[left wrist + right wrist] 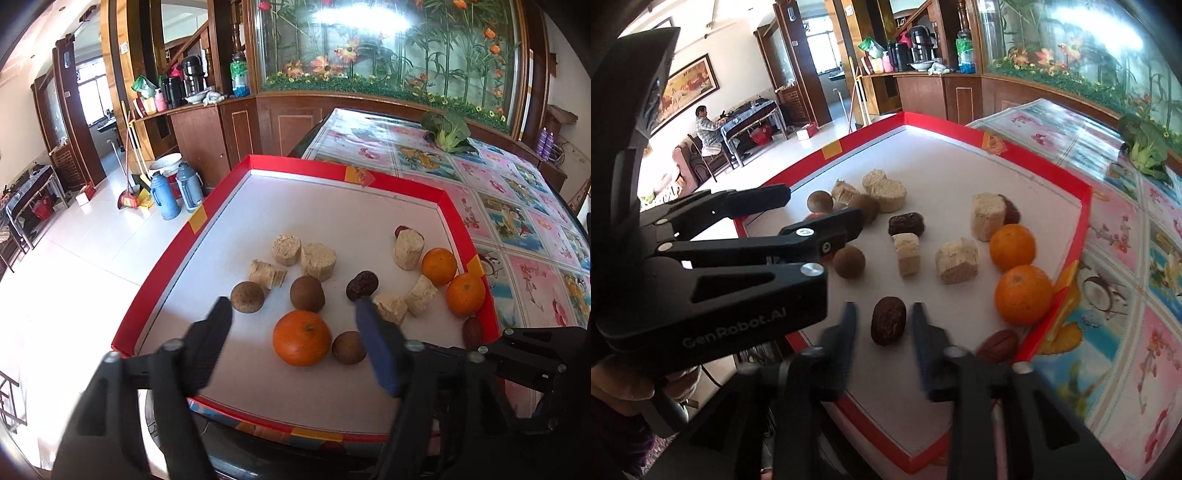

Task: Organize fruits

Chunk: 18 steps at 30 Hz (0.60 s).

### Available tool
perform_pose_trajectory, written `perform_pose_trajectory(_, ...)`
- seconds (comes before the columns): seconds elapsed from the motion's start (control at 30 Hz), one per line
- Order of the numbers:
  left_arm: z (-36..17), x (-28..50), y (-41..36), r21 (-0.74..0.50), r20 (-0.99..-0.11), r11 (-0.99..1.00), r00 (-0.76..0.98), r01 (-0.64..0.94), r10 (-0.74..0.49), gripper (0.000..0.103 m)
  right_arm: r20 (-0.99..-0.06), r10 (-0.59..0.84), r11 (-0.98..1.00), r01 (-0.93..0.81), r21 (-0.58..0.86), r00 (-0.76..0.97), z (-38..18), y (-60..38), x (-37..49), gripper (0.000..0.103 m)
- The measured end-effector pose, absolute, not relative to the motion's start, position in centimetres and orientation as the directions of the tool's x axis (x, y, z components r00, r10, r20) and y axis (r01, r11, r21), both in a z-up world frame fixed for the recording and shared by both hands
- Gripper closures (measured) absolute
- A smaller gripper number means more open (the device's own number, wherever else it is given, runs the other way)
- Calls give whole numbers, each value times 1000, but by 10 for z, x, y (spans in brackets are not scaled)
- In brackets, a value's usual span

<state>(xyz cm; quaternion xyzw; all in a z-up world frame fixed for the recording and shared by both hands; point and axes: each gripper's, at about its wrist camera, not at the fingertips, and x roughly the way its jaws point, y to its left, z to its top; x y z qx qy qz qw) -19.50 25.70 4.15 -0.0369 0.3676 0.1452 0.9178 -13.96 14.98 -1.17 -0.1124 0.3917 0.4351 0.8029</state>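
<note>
Left wrist view showed the left gripper (295, 325) with jaws apart and empty — an orange (301, 337) lay on the tray floor between them, untouched. Right gripper (881, 328) likewise stood open, a dark date (888, 320) lying loose between its fingers. Around them in the red-rimmed tray (166, 254) sat two more oranges (1012, 248) — plus brown round fruits (307, 292) and pale cut chunks (956, 260).

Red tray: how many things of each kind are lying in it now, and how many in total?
Oranges: 3
Brown round fruits: 3
Dark dates: 4
Beige cut chunks: 6
Total: 16
</note>
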Motion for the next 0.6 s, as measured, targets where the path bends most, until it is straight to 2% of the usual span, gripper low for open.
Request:
perform_pose_trajectory(0.1,50,-197,251,51,-672,959,701,-279,240,29,-691,641,598,-781,178,333,0,135,-139,63)
perform_pose_trajectory(0.13,54,-198,249,54,-664,959,707,-278,243,24,-675,651,604,-776,183,347,6,127,-138,63)
perform_pose_trajectory(0.17,59,-199,247,58,-653,958,715,-280,248,21,-658,655,616,-767,181,371,12,119,-137,58)
perform_pose_trajectory(0.23,68,-201,242,69,-631,953,727,-295,271,8,-631,652,645,-746,167,422,22,103,-134,49)
perform_pose_trajectory(0.33,87,-204,231,82,-591,951,754,-299,288,1,-578,627,703,-700,129,523,40,73,-131,41)
perform_pose_trajectory(0.4,99,-206,221,91,-567,947,766,-307,303,0,-550,610,735,-667,123,571,51,52,-130,40)
perform_pose_trajectory(0.53,120,-210,197,119,-524,936,780,-332,343,0,-474,587,785,-603,138,656,73,12,-134,24)
perform_pose_trajectory(0.6,129,-214,181,142,-500,930,786,-340,364,0,-425,574,803,-583,124,700,84,-2,-139,23)
